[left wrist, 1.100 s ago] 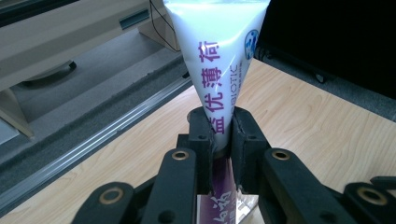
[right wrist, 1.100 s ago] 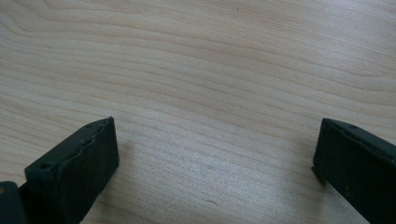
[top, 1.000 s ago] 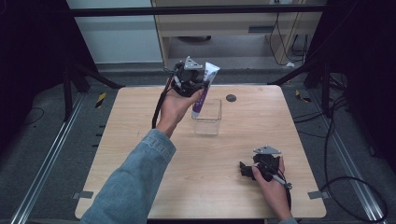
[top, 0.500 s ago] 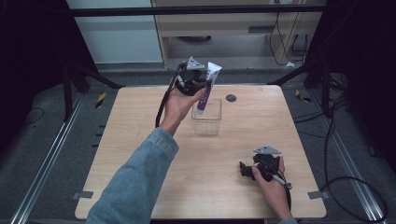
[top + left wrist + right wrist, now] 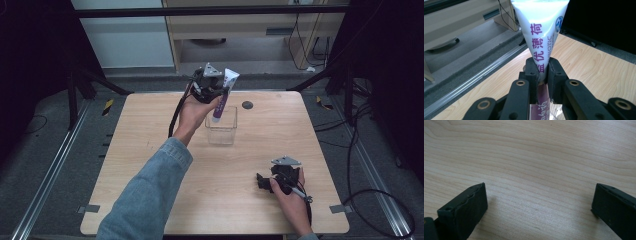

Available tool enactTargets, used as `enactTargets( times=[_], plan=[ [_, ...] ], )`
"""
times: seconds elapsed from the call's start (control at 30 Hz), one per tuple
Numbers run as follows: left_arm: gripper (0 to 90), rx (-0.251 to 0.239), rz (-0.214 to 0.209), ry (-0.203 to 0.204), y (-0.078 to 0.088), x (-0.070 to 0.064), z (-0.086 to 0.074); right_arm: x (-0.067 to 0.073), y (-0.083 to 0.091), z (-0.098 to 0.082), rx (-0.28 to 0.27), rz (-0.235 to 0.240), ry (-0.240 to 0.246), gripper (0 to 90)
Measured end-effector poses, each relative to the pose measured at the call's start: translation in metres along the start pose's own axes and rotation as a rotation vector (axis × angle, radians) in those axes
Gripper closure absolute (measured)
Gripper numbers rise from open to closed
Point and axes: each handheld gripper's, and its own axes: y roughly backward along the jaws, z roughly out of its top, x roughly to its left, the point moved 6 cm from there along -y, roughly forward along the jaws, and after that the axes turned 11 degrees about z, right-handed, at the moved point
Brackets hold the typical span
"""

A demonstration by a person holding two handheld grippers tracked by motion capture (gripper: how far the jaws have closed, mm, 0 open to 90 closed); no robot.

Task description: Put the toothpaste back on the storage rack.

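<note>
Left tongs (image 5: 216,91) raised over the far part of the worktop (image 5: 150,150) — clamped on a white-and-purple tube (image 5: 223,95), pads pinching it partway along its length. Tube held tilted, purple lower end dipping toward the open top of a clear square container (image 5: 221,126) standing on the wood just below; contact with the rim impossible to tell. Right tongs (image 5: 537,202) spread wide, nothing between them — resting low at the near right of the worktop, well apart from the container.
</note>
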Motion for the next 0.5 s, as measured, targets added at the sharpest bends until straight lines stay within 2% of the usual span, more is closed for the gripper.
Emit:
enactTargets(
  times=[0.1,0.27,0.4,0.5],
  plan=[
    [79.8,-0.001,-0.002,0.008,-0.002,0.001,-0.002,0.000,0.000,0.000,0.000,0.000,0.000,0.3],
    [79.9,0.007,0.011,-0.019,-0.006,0.001,-0.006,0.000,0.000,0.000,0.001,0.002,-0.004,0.3],
    [79.9,0.015,0.004,0.002,-0.009,0.001,-0.011,0.000,0.000,0.000,0.001,0.002,-0.004,0.3],
    [79.9,0.020,0.006,0.001,-0.009,0.002,-0.014,0.000,0.000,0.000,0.000,0.001,-0.003,0.3]
  ],
)
